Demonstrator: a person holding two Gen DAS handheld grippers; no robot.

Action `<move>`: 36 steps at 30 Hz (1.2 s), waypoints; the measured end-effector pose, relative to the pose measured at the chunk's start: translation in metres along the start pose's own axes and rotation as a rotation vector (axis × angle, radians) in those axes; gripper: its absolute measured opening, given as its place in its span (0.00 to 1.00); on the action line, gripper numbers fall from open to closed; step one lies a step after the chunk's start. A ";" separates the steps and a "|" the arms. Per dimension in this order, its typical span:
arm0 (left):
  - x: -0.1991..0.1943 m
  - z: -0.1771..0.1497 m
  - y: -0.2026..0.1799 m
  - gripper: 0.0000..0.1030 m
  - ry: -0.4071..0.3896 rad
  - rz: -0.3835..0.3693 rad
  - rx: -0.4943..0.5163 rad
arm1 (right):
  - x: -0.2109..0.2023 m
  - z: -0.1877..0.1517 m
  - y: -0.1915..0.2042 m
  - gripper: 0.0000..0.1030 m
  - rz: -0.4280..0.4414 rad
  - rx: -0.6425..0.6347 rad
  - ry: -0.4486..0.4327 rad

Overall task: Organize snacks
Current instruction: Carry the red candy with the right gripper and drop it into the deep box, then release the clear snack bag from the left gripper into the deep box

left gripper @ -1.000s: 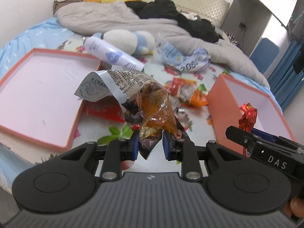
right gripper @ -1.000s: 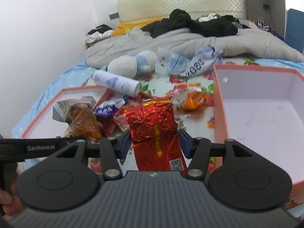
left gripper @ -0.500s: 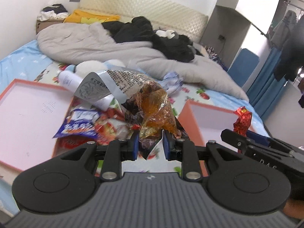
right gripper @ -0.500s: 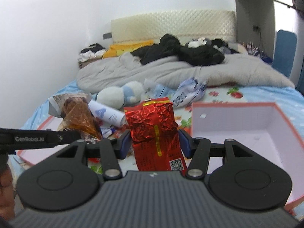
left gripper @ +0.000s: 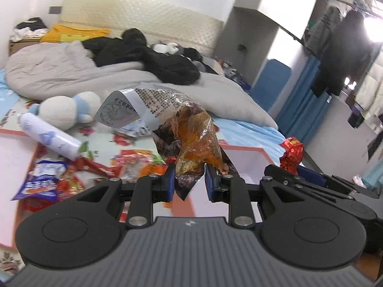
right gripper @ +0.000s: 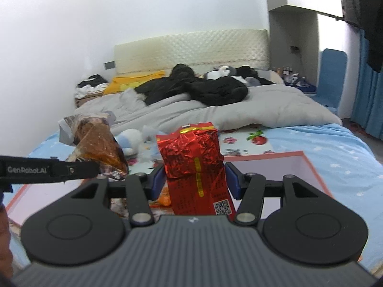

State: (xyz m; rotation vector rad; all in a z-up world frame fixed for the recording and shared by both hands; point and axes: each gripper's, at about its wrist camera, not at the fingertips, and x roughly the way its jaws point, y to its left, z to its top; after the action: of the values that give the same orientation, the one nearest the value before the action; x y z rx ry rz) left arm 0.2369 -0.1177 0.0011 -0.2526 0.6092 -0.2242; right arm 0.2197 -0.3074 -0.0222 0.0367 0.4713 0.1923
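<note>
My left gripper [left gripper: 188,179] is shut on a crumpled clear snack bag [left gripper: 191,138] with orange-brown contents and a printed silver top, held up above the bed. That same snack bag [right gripper: 98,143] shows at the left of the right wrist view. My right gripper [right gripper: 195,179] is shut on a red foil packet [right gripper: 194,165] with a QR code, standing upright between the pads. The red foil packet [left gripper: 290,154] also appears at the right of the left wrist view. An open pink box with orange rim [right gripper: 275,156] lies below on the bed.
Loose snack packets [left gripper: 47,179] lie scattered on the floral sheet beside a white bottle [left gripper: 47,138] and a plush toy [left gripper: 69,110]. A pink box lid [left gripper: 12,167] sits at left. A grey duvet [right gripper: 215,112] and black clothes [right gripper: 203,88] fill the far bed.
Both grippers have risen with their packets still held, and the views have tilted up; the bed, boxes and scattered snacks now sit lower and farther away. The left view has swung right.
</note>
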 end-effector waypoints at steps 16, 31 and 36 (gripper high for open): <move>0.107 -0.039 -0.035 0.29 0.241 -0.031 0.058 | 0.055 -0.051 -0.071 0.55 -0.065 0.063 0.207; 0.129 -0.049 -0.035 0.64 0.305 -0.008 0.042 | 0.079 -0.082 -0.095 0.68 -0.105 0.140 0.308; 0.115 -0.041 -0.034 0.66 0.271 -0.021 0.044 | 0.070 -0.078 -0.097 0.76 -0.095 0.168 0.280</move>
State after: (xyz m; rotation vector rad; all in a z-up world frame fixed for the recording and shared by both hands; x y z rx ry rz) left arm 0.2995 -0.1891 -0.0824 -0.1875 0.8693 -0.2943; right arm 0.2622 -0.3899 -0.1306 0.1530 0.7666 0.0635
